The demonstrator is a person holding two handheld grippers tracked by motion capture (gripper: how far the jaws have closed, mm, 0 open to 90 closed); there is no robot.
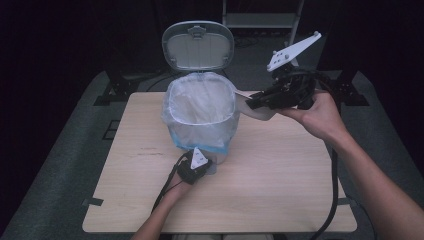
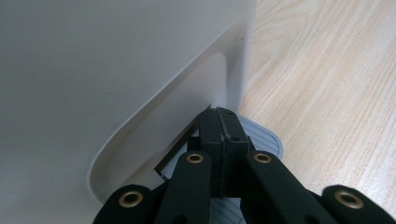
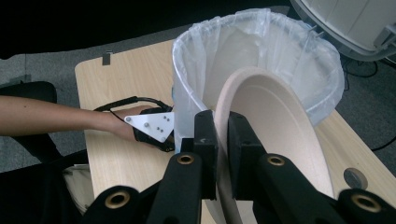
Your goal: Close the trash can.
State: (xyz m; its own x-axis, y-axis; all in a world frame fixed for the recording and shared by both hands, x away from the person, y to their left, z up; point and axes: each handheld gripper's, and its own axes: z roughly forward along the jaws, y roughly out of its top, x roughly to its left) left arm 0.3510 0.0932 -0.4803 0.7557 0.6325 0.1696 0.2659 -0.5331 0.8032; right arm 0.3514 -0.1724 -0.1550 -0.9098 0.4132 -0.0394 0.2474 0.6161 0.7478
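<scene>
Seen from the high view, a pale wooden bench [image 1: 280, 170] stands on grey floor in a dark room. A white pedal bin [image 1: 201, 112] stands near the bench's far left, its lid [image 1: 198, 46] swung up and back, a clear liner bag [image 1: 172, 107] folded over its rim. The right claw [image 1: 251, 103], held up in the person's right hand [image 1: 320, 117], grips a beige paper plate [image 1: 257, 112] by its edge. The plate lies roughly level, its long side running from the claw toward the bin, its near edge just beside the rim. The left claw [image 1: 207, 167] sits low against the front foot of the bin, between the person and the bin.

In the left gripper view, the left claw [image 2: 223, 122] is shut with its jaws pressed together, their tips on the grey ribbed pedal [image 2: 266, 140] at the bin's base. The white bin wall [image 2: 116, 70] rises close on the left; bare bench [image 2: 336, 84] lies to the right.

In the right gripper view, the right claw [image 3: 223, 135] is clamped on the plate's rim [image 3: 233, 93]. The plate [image 3: 285, 126] stands on edge here, its hollow facing right, its length pointing away toward the bin's open mouth [image 3: 252, 51], partly hiding it. The other hand with its gripper [image 3: 149, 126] rests at the bin's left.
</scene>
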